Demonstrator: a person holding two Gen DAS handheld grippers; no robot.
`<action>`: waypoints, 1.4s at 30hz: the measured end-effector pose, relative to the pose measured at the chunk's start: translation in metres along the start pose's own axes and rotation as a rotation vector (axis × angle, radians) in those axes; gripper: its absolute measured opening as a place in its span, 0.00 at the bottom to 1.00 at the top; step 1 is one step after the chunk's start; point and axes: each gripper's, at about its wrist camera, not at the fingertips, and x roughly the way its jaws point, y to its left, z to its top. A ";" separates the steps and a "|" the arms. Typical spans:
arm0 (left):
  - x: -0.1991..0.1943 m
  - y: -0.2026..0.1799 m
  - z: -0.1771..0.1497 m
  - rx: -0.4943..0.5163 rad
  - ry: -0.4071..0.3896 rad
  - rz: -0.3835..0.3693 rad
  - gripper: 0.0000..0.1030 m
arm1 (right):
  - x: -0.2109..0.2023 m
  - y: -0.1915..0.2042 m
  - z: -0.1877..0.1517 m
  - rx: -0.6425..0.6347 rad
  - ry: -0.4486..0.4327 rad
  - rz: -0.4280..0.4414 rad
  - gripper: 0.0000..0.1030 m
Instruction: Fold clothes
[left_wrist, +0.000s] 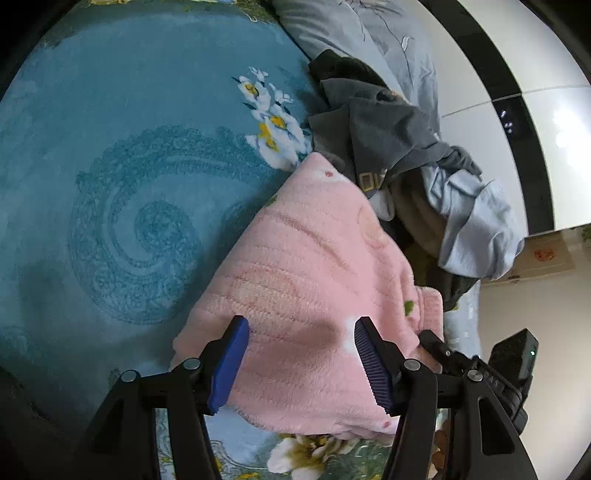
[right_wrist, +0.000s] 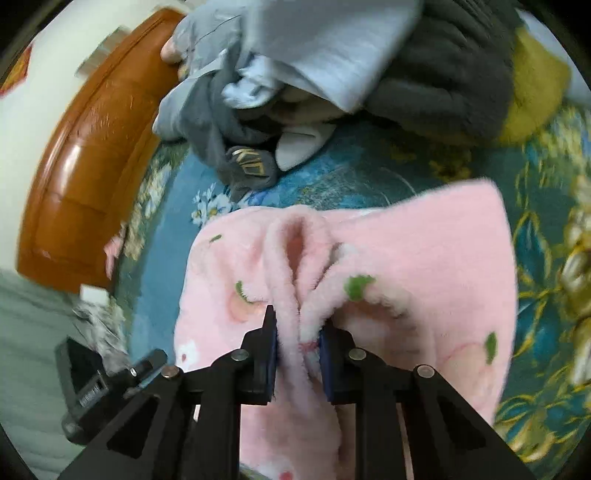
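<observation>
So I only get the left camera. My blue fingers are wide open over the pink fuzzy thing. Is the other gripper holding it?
Observer: Yes. The right gripper is shut on a bunched ridge of the pink fleece garment.
Operator: Any pictures on that part?
Observer: Peach shapes with green leaves beside the pinched fold.
Operator: What's past the clothes pile?
Observer: A glossy brown wooden headboard shows beyond the pile of clothes.
Operator: Anything yellow there?
Observer: Yes, a mustard-yellow item beside the dark grey fleece.
</observation>
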 end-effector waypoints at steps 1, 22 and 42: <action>-0.001 0.001 0.001 -0.004 -0.001 -0.018 0.62 | -0.015 0.007 -0.001 -0.022 -0.025 0.039 0.19; -0.002 -0.012 0.002 0.048 0.040 -0.122 0.62 | -0.059 -0.072 -0.039 0.100 -0.036 -0.048 0.51; 0.061 -0.001 0.037 0.138 0.168 0.145 0.73 | -0.012 -0.118 -0.064 0.253 -0.043 0.005 0.91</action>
